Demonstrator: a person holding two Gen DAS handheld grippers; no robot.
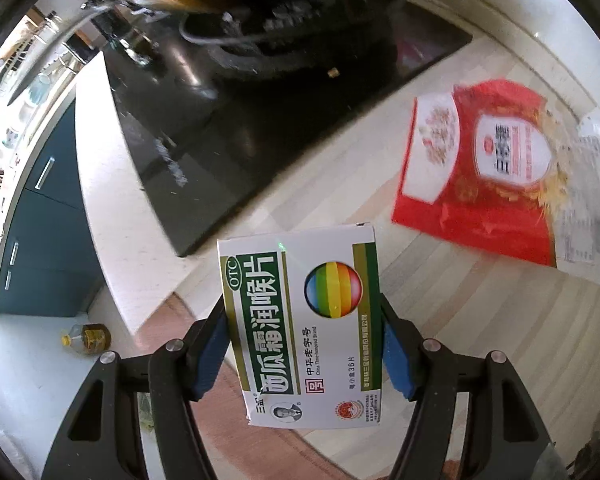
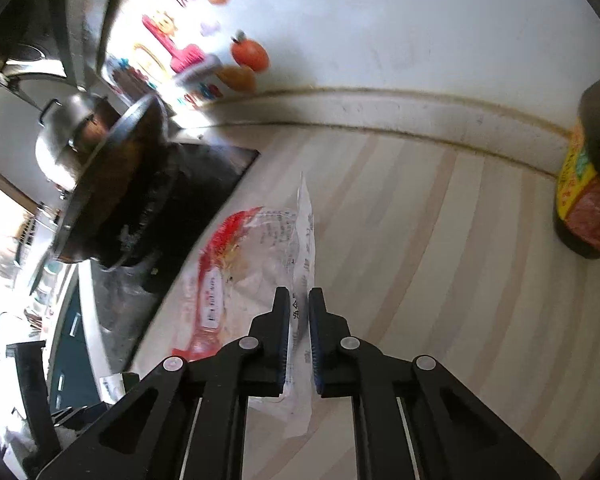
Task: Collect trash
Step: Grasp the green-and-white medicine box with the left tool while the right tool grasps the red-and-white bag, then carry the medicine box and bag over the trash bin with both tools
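black hob (image 1: pixel 260 128), wok (image 2: pixel 112 184), perhaps sauce bottle (image 2: pixel 588 216)

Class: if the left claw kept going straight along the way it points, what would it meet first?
The left claw, shut on the lozenge box, points steeply down at the pale striped countertop. That bare counter looks first in line, though depth is uncertain.

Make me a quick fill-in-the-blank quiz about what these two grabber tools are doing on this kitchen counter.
1. The left gripper is clamped on a white-and-green medicine ____.
2. The right gripper pinches the edge of a red and clear plastic ____.
3. The ball printed on the medicine box has ____ coloured stripes.
4. The dark sauce bottle stands near the ____.

Missing words: box; bag; rainbow; wall
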